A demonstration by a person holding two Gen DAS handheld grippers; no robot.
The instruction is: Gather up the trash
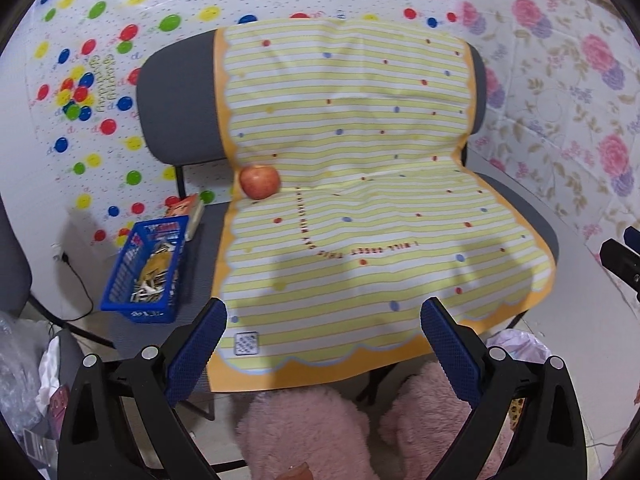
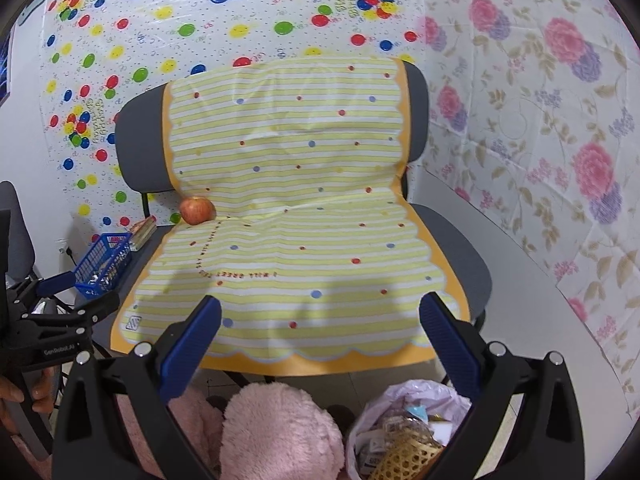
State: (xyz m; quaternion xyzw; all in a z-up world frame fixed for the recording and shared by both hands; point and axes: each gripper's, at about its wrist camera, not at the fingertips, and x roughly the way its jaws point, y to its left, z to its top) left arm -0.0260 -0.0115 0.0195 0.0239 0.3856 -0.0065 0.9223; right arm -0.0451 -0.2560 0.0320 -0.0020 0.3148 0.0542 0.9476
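- Both grippers are held back from the chair [image 1: 180,92], side by side and facing it, which looks like a survey stance from which either one could be sent forward.
- The left gripper [image 1: 324,344] is spread wide, with nothing between its blue pads [image 1: 196,352]; it is aimed at the front edge of the striped cloth [image 1: 360,200].
- The right gripper [image 2: 320,340] is spread just as wide and is likewise empty.
- The cloth is draped from the chair's back down over the seat, seemingly as a work surface on which items are laid out.
- No loose trash is seen on the cloth. Only an apple [image 1: 259,182] rests there, at the fold where seat meets back, near the cloth's left edge.
- The apple is nearly round, so no long axis can be named; it cannot be told which way its stem points.
- A blue basket [image 1: 148,272] filled with what look like wrappers sits on the bare seat just left of the cloth, its long axis running away from the cameras.
- A bag-lined bin [image 2: 408,428] with packets inside stands on the floor below the right gripper, presumably where trash is meant to go.
- Pink fluffy slippers [image 2: 280,432] are visible at the bottom, beside the bin.
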